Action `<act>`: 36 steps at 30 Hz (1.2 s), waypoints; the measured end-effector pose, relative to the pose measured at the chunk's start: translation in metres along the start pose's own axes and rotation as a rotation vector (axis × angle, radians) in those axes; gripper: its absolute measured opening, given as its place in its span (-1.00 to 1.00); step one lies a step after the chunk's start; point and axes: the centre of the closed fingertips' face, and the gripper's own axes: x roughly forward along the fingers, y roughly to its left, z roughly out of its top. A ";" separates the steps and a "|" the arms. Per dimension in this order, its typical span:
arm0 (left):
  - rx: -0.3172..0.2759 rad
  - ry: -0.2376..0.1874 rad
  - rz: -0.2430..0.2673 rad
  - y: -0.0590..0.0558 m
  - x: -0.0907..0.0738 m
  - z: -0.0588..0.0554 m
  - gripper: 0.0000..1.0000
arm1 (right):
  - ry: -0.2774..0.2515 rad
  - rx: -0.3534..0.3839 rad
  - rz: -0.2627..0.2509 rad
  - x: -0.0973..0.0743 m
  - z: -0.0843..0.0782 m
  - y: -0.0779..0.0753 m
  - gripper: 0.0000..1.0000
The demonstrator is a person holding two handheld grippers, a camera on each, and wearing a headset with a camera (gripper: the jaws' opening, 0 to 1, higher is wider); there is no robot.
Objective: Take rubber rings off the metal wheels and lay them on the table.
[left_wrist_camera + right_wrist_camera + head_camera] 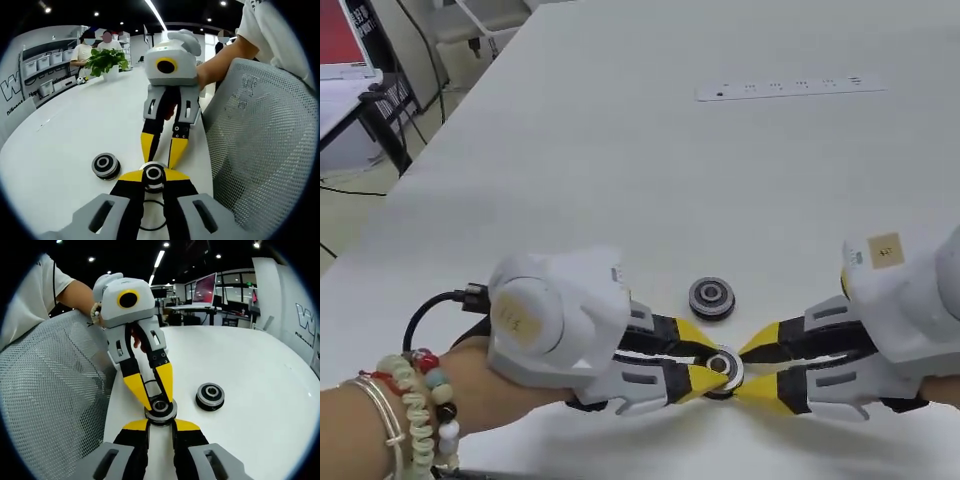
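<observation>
A small metal wheel (723, 367) with a black rubber rim is held just above the white table between both grippers. My left gripper (705, 360) comes from the left and is shut on the wheel (153, 175), its yellow jaw tips on either side. My right gripper (745, 366) comes from the right and is shut on the opposite edge of the wheel (161, 410). A second wheel (711, 298) with its black ring on lies flat on the table just beyond; it is also in the gripper views (106, 166) (210, 396). A thin loose black ring (152, 220) lies on the table under the left jaws.
A white power strip (790, 88) lies far back on the table (620, 180). A grey mesh chair back (260, 145) stands close beside the near table edge. A potted plant (106, 61) and people stand at the far end.
</observation>
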 end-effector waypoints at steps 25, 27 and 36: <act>0.000 -0.014 0.001 0.000 0.000 0.002 -0.86 | -0.046 0.314 -0.043 -0.003 -0.005 -0.013 -1.00; 0.001 -0.014 0.001 0.000 0.000 0.002 -0.86 | -0.069 0.369 -0.035 -0.005 -0.004 -0.013 -1.00; 0.012 -0.009 0.004 0.001 0.001 0.003 -0.86 | -0.161 0.486 -0.006 -0.014 0.008 -0.012 -1.00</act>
